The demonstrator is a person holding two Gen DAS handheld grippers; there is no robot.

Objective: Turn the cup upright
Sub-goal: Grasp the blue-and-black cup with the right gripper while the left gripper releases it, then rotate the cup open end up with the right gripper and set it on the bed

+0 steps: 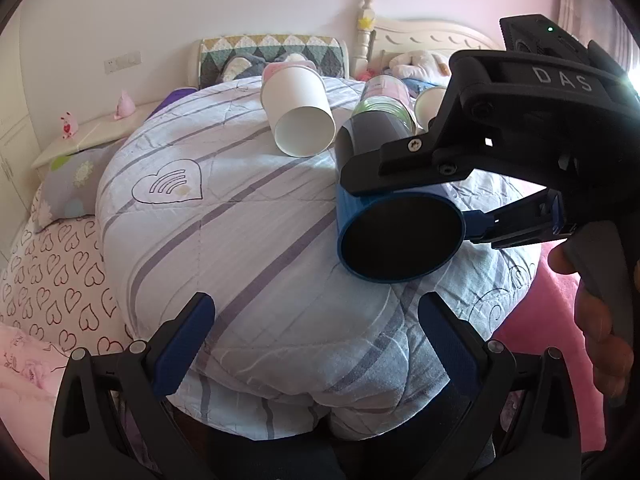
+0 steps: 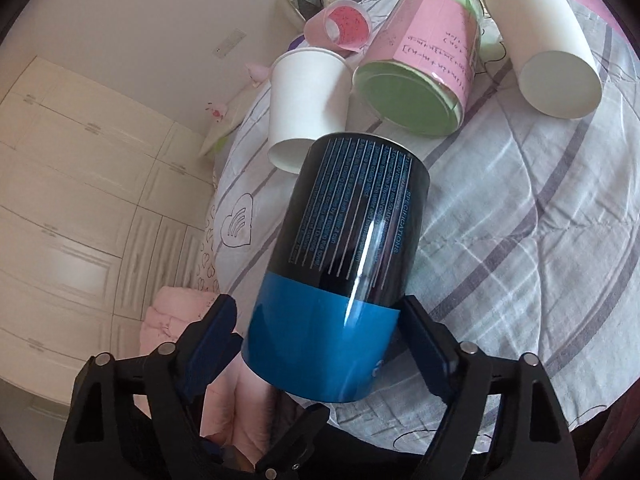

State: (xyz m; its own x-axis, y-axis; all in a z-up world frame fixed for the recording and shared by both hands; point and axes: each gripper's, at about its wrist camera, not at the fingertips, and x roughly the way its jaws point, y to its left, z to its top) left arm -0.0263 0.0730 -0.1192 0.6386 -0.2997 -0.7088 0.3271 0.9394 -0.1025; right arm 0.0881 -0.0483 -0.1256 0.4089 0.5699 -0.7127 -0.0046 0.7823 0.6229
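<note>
A blue and black cup lies tilted between the fingers of my right gripper, which is shut on its blue end. In the left wrist view the same cup shows its dark round end toward me, held by the right gripper a little above the quilt. My left gripper is open and empty, low over the near part of the quilt, apart from the cup.
A round quilt-covered surface holds two white paper cups on their sides, a clear tin with a pink label and a small pink cup. A bed with pillows lies behind. Wardrobe doors stand at the left.
</note>
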